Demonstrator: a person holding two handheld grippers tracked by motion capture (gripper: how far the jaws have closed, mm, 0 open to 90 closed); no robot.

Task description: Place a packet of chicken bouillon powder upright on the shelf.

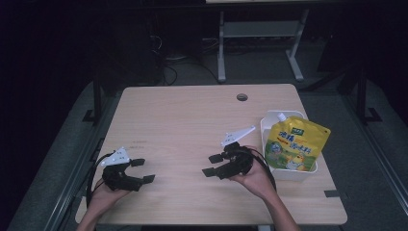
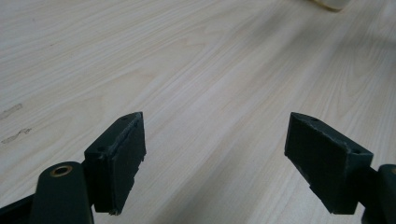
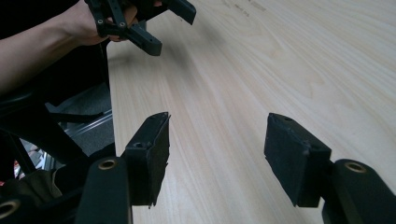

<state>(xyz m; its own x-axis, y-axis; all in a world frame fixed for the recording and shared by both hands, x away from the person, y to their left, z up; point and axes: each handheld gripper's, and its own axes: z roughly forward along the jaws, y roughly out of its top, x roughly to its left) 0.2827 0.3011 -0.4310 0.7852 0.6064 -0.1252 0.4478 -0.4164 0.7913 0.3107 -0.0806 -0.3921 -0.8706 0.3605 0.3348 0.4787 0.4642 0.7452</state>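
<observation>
High view: both hands idling at table (image 1: 192,106), left gripper (image 1: 142,170) and right gripper (image 1: 210,165) gaping, empty; yellow pouch (image 1: 294,144) sitting in white bin (image 1: 265,126) just beside right hand, likely next pick, needing turn right.

Left gripper view: jaws spreading wide over bare wood.

Right gripper view: jaws apart, facing away from pouch.

Left tongs (image 1: 143,170) and right tongs (image 1: 211,165), both gaping and empty, low above the tabletop.
</observation>
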